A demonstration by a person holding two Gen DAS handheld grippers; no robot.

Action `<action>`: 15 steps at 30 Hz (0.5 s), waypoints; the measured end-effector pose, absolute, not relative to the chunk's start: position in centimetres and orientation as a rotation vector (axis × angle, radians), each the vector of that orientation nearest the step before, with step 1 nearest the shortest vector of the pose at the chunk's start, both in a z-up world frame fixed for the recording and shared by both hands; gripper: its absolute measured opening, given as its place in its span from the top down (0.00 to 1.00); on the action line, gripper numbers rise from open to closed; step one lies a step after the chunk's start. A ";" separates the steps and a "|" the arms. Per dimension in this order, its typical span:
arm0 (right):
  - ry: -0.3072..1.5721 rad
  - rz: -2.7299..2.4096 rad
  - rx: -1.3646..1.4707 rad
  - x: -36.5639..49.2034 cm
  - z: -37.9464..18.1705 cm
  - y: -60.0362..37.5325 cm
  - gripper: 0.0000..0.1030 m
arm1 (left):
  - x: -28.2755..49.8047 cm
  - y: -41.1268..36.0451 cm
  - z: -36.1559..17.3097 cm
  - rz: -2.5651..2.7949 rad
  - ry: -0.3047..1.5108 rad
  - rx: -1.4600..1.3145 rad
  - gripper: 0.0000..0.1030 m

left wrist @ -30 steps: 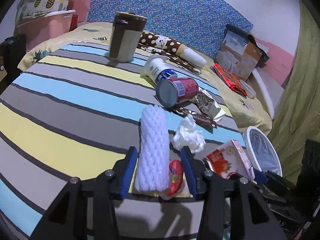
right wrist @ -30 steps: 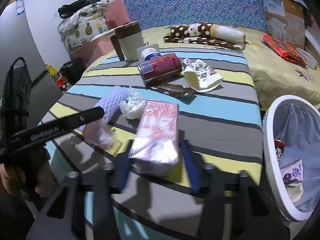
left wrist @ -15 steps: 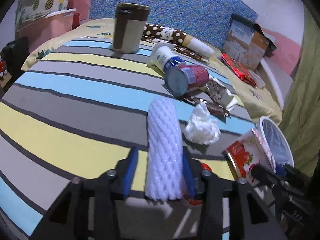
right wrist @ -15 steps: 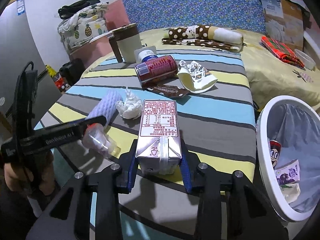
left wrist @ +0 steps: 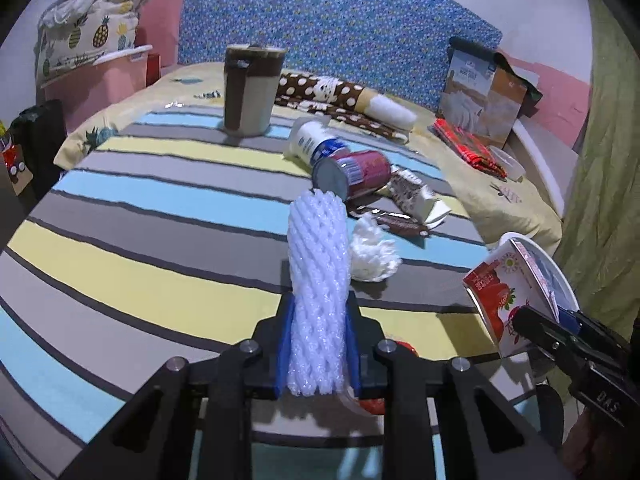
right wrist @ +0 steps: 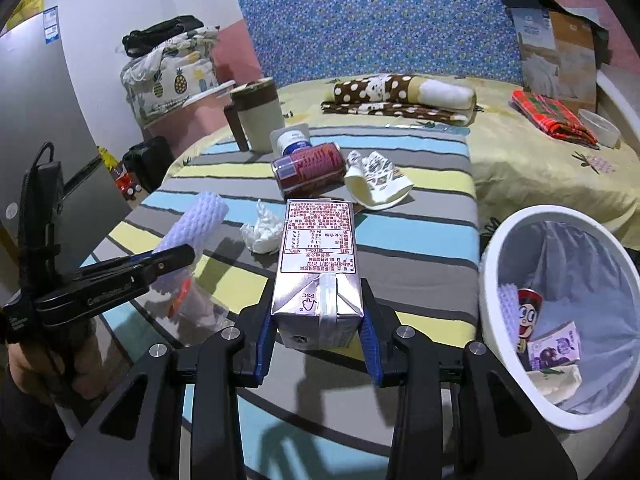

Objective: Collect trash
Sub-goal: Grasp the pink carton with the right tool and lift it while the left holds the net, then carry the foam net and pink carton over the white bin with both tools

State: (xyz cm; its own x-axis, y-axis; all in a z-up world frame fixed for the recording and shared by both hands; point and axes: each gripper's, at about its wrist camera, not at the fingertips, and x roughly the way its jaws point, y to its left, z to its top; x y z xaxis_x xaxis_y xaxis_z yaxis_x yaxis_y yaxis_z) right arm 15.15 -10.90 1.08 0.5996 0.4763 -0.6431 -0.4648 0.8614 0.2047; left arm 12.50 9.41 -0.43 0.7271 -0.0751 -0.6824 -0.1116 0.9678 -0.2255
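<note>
**Both claws loaded over the striped cloth**

The left gripper (left wrist: 318, 344) pinches a white foam net sleeve (left wrist: 318, 272) between its blue pads; the sleeve runs forward from the jaws toward twelve o'clock, its far end lifted off the striped cloth (left wrist: 140, 248). A crumpled tissue (left wrist: 372, 256) lies on the cloth just beside the sleeve at two o'clock. Beyond it, at one o'clock, a red can (left wrist: 354, 174) lies on its side, touching a white bottle (left wrist: 312, 146) that lies behind it. A brown-and-cream mug (left wrist: 250, 90) stands upright at eleven o'clock.

The right gripper (right wrist: 318, 334) is clamped on a drink carton (right wrist: 318, 256), its printed panel facing up and its folded end between the pads. A white bin (right wrist: 492, 264) with a liner stands at three o'clock of the carton, with wrappers already in it. In the right wrist view the left gripper shows at nine o'clock, holding the sleeve.
</note>
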 end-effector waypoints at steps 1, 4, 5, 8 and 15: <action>0.746 0.542 0.019 15.0 1.2 -11.1 0.62 | 12.4 9.1 -0.1 0.015 0.753 -0.258 0.77; 0.731 0.525 0.030 14.7 1.6 -12.0 0.62 | 12.0 8.2 0.6 -0.005 0.738 -0.250 0.77; 0.726 0.517 0.033 14.6 1.8 -12.5 0.62 | 11.9 7.8 0.8 -0.016 0.735 -0.247 0.77; 0.714 0.492 0.045 14.4 2.0 -13.6 0.62 | 11.9 6.4 1.4 -0.046 0.726 -0.232 0.77; 0.691 0.419 0.074 14.2 2.5 -16.9 0.62 | 12.5 3.0 2.6 -0.127 0.713 -0.200 0.77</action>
